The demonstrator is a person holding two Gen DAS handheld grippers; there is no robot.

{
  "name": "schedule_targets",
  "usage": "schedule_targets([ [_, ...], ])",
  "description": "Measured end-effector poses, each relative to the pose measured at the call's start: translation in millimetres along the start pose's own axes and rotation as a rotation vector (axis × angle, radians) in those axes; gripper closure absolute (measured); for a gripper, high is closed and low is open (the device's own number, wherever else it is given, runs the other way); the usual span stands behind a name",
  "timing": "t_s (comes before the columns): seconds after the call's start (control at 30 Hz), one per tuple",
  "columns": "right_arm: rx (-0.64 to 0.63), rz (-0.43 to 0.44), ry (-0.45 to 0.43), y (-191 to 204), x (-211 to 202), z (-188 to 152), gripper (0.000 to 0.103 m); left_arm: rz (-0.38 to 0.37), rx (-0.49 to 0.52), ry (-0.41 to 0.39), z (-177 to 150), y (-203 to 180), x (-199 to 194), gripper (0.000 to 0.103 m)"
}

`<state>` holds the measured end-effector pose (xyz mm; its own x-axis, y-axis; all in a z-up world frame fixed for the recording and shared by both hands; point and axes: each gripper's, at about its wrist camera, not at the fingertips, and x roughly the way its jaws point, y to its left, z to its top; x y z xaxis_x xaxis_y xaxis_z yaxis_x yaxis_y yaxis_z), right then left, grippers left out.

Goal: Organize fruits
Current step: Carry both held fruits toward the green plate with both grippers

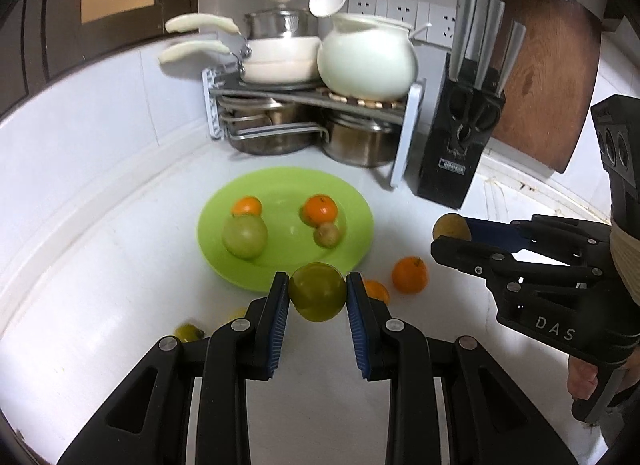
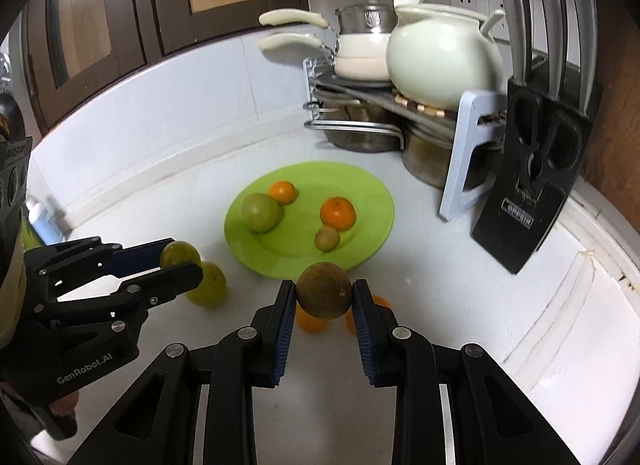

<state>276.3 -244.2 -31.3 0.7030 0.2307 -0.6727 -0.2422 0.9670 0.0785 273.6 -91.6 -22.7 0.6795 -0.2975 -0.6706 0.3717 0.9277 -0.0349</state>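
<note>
My left gripper (image 1: 317, 292) is shut on a green fruit (image 1: 317, 291), held above the counter at the near rim of the green plate (image 1: 352, 253). My right gripper (image 2: 324, 297) is shut on a brown round fruit (image 2: 324, 296), also near the plate's (image 2: 372, 241) front edge. On the plate lie two oranges (image 1: 319, 209), a large green fruit (image 1: 245, 236) and a small brown fruit (image 1: 327, 235). Loose oranges (image 1: 409, 274) and a yellow-green fruit (image 2: 208, 284) lie on the white counter. The right gripper shows in the left wrist view (image 1: 448, 235), the left gripper in the right wrist view (image 2: 182, 259).
A metal rack (image 1: 404, 145) with pots and a white jar (image 1: 366, 57) stands behind the plate. A black knife block (image 1: 452, 161) and a wooden cutting board (image 1: 548, 77) stand at the right. A small green fruit (image 1: 188, 331) lies at the near left.
</note>
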Motion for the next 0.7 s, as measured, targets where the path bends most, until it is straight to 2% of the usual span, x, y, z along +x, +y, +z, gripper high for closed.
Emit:
schedule_targets([
  [0.4,0.000,-0.015,-0.068,11,-6,33,0.073,0.019,0.026,-0.066,29,17,-9,0.074],
  [0.7,-0.009,-0.015,-0.083,15,3,59,0.073,0.037,0.031,-0.090,55,29,-4,0.074],
])
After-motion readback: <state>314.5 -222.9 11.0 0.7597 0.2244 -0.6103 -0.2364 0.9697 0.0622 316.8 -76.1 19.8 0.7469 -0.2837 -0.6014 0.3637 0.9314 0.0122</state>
